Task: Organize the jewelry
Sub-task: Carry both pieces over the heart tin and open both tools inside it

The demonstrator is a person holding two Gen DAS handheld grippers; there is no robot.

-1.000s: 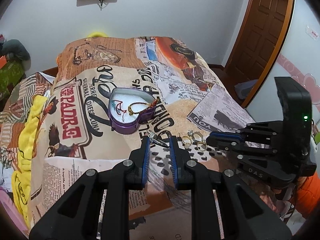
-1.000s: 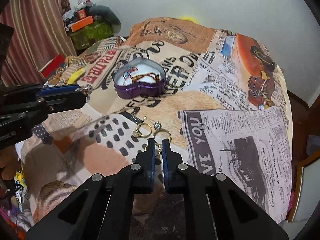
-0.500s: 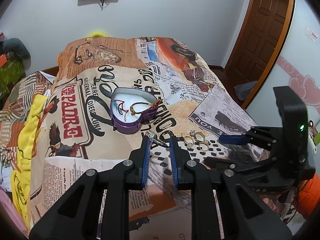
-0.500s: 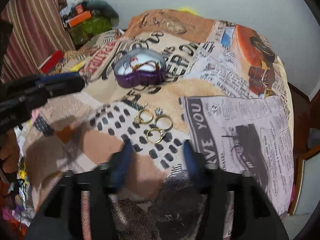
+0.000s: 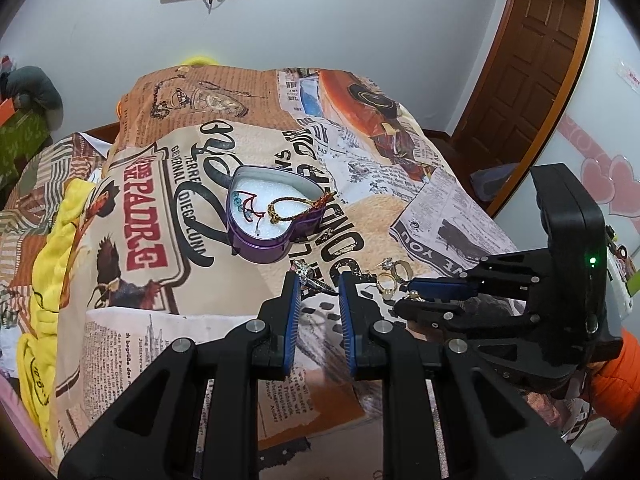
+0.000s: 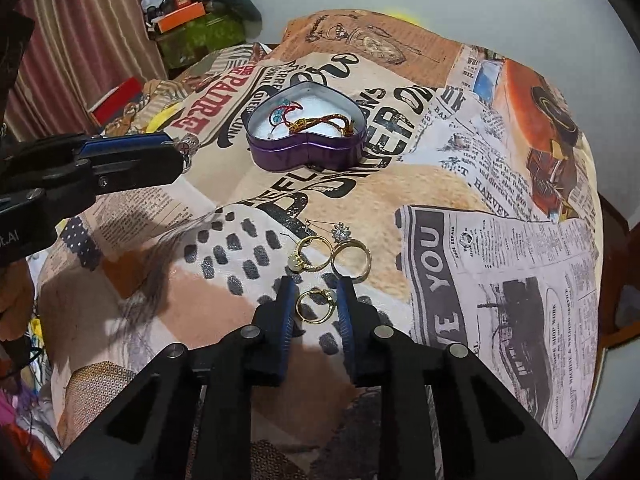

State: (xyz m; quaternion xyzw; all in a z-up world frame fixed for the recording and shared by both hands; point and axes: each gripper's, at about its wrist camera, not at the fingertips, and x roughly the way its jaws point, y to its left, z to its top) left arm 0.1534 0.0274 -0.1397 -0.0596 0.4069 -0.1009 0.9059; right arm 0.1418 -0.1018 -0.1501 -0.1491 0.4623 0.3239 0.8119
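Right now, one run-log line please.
left gripper: shut on silver ring | right gripper: open around gold ring | heart tin: open

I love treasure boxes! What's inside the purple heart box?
Inside the purple heart box, on white padding, lie a braided brown-and-gold bracelet and a red-string piece with blue beads. Anything beneath the padding is hidden.

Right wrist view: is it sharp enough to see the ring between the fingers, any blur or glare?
Right wrist view: sharp, no motion blur; gold ring crisp between the right hand-held gripper fingers; fisheye bends the edges. Left wrist view: also sharp, silver ring glints slightly.
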